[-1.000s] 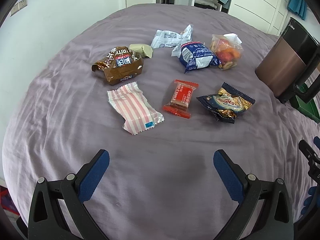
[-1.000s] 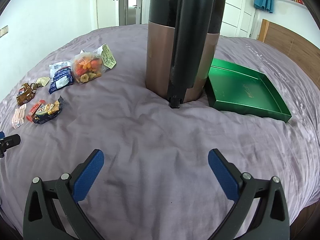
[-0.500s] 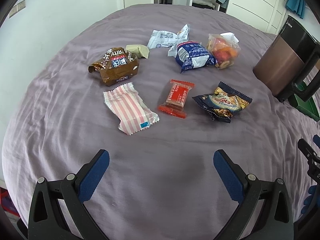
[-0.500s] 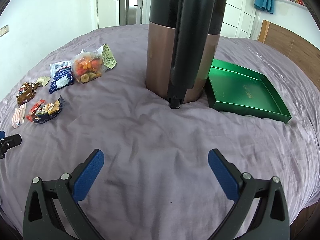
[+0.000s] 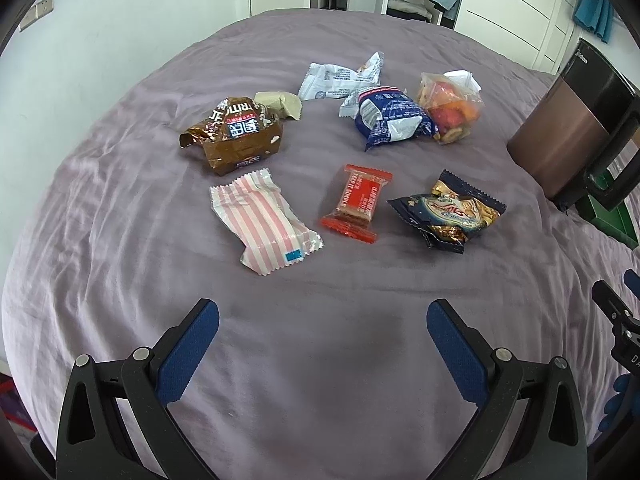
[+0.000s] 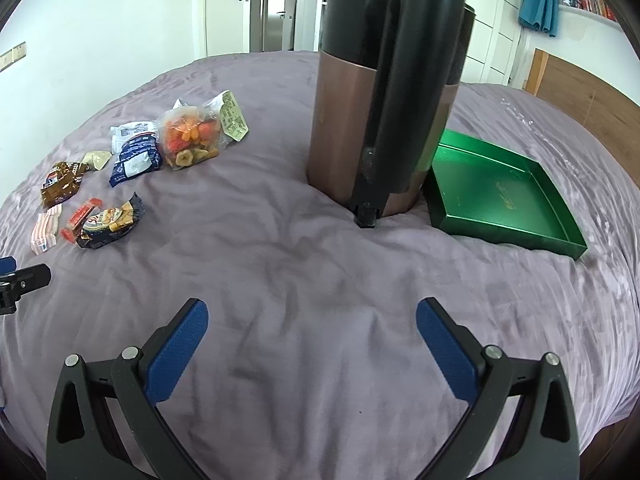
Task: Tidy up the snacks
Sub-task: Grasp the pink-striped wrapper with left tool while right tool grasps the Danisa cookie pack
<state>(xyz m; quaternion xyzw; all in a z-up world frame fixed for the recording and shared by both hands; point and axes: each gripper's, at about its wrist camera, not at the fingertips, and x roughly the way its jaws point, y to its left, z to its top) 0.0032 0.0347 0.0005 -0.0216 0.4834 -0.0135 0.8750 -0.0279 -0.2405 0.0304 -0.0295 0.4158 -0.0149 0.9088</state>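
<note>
Snacks are scattered loose on the purple bedspread (image 5: 320,360), none sorted yet. Left gripper (image 5: 323,336) is held low, jaws wide apart, nothing between them; it is aimed at the near row: pink-striped packet (image 5: 266,222), red bar (image 5: 358,204), dark-blue gold packet (image 5: 450,212). Farther back: brown packet (image 5: 236,136), blue-white packet (image 5: 390,118), white wrapper (image 5: 342,80), clear bag of dried fruit (image 5: 450,106).

Right gripper (image 6: 313,330) is also spread open and empty, pointed at the copper-and-black kettle (image 6: 380,120) and the green tray (image 6: 560,240) just beside it. Tray is empty, so it is judged the likely drop-off. Kettle stands between snacks and tray, so carries are probably routed around it.
</note>
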